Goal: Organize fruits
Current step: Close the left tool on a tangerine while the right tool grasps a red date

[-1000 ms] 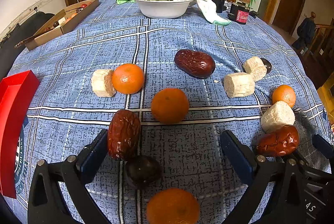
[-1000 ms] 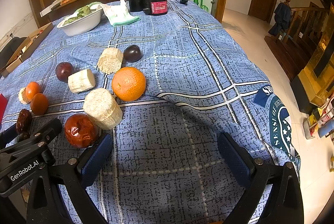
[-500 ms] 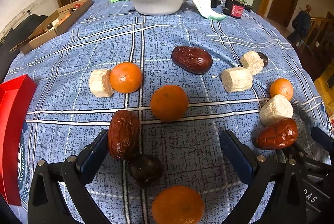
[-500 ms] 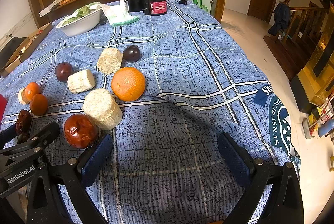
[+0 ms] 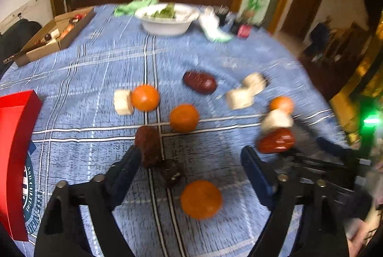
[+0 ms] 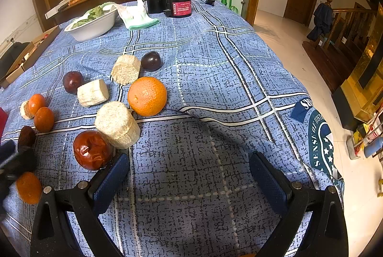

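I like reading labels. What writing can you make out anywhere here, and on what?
"SENSE OF" (partial): round dark-green emblem printed on the blue checked tablecloth.
White letters beginning "S": navy patch above that emblem; rest cut off.
Red-labelled black can: print too small.
Left-wrist view: emblem lettering blurred.

Each gripper [image 6: 189, 175] is black-framed; dark blue textured pads [image 6: 110, 179]; silver screws at the pivots.

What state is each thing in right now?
left tool: open, jaws just narrowed, clamping nothing
right tool: open, empty
nearest orange: loose on cloth
dark plum: between left jaws, ungripped
white bowl: upright, holding greens
cardboard box: open
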`<state>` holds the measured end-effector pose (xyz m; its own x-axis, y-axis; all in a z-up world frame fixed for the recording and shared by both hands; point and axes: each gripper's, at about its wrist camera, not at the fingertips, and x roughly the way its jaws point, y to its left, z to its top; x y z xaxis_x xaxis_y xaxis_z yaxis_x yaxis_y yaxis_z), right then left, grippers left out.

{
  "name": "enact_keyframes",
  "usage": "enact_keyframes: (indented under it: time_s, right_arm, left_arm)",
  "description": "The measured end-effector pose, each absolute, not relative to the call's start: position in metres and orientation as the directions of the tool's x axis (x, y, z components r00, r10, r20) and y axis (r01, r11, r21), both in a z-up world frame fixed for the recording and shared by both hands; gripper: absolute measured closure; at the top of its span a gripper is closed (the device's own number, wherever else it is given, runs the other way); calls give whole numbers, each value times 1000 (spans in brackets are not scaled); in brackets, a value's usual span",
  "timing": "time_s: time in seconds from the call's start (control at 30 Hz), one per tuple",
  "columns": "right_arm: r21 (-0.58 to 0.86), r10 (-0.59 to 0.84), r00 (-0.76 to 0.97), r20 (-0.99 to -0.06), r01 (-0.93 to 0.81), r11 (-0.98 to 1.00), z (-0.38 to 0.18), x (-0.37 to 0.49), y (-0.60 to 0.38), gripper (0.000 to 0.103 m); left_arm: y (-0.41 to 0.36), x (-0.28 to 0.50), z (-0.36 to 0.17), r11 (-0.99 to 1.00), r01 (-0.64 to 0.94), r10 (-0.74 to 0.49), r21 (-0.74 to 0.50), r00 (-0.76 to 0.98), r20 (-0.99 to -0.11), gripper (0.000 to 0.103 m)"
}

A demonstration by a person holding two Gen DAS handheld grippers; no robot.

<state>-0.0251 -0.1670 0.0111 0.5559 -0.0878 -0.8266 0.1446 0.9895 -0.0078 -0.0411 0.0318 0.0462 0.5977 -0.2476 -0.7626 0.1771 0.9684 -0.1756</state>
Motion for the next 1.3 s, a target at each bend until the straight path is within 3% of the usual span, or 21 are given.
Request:
enact_keyframes:
  time_s: [0.23, 0.53, 0.67, 0.73, 0.83, 0.9, 0.93, 0.97, 1.0, 1.1, 1.3]
  right_arm:
    - [-7, -87, 556, -827, 144, 989, 11, -25, -167, 1]
    - [-20, -87, 503, -860, 138, 990, 12, -19, -165, 1]
    - [-23, -108, 513, -851, 169, 985, 12, -22, -163, 1]
    - [-31, -117, 525, -843, 169, 985, 17, -28, -163, 13]
    - [11, -97, 617, -781, 168, 986, 42, -52, -164, 14]
    - [91, -16, 656, -754, 128, 988, 56, -67, -162, 14]
    - [122, 20, 661, -750, 109, 987, 59, -71, -160, 14]
    - [161, 68, 663, -746, 81, 984, 60, -74, -156, 14]
    - [185, 98, 661, -744, 62, 981, 60, -75, -153, 14]
    - [214, 144, 631, -762, 37, 976, 48, -70, -140, 27]
    - [242, 168, 599, -783, 45, 969, 24, -53, -127, 32]
  left_arm:
    - [88, -75, 90, 959, 193, -283, -207, 647, -708, 23]
    - [191, -116, 134, 942, 157, -304, -297, 772, -558, 23]
    - [207, -108, 114, 937, 113, -307, -332, 723, -619, 23]
    - [209, -102, 96, 933, 93, -318, -348, 670, -671, 23]
    - [214, -101, 85, 923, 87, -337, -374, 651, -680, 23]
    - [215, -99, 79, 910, 94, -364, -404, 647, -670, 38]
    - [213, -99, 76, 905, 101, -376, -413, 643, -668, 54]
    - [209, -98, 74, 899, 117, -395, -422, 632, -666, 57]
    - [206, -98, 74, 897, 131, -405, -423, 629, -664, 58]
    - [191, -103, 77, 901, 185, -415, -391, 628, -658, 60]
    - [157, -106, 78, 900, 300, -436, -316, 601, -670, 59]
